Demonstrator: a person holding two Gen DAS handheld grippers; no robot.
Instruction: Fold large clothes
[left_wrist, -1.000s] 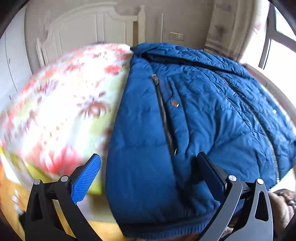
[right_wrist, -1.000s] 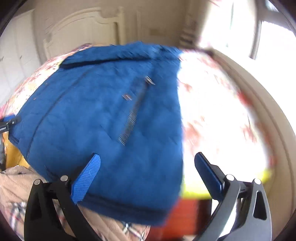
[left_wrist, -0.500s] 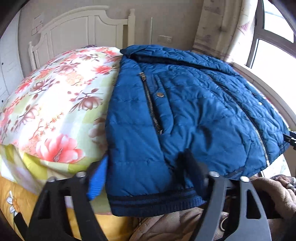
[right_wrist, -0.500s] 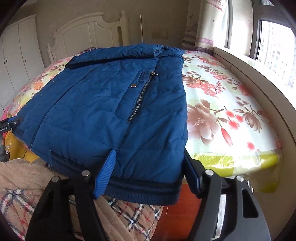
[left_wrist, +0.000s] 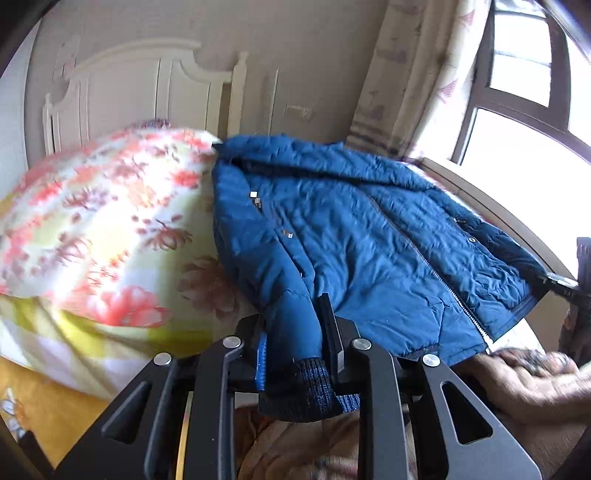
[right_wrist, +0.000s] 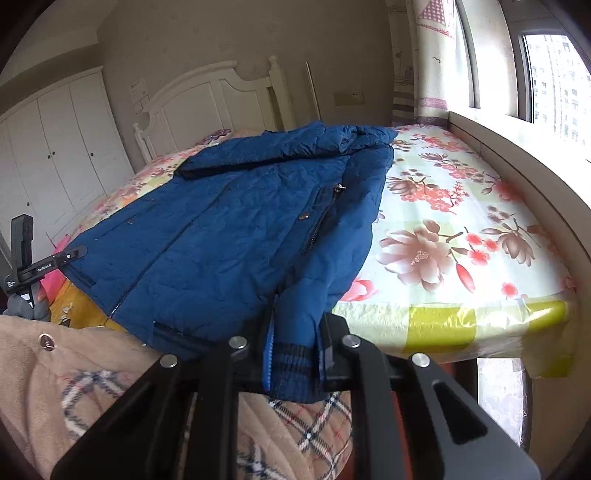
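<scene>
the blue jacket (right_wrist: 236, 236) lies spread flat and unfolded on the flowered bed (right_wrist: 461, 229), zip side up, with the left tool (left_wrist: 295, 354) and right tool (right_wrist: 295, 354) each clamped on a bottom hem corner, so no fold is made yet.

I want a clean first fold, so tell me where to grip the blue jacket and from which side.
Grip the blue jacket at its ribbed hem corners, coming from the foot of the bed. The hem overhangs that edge, so jaws slide over it; both the left gripper and right gripper are shut there.
</scene>
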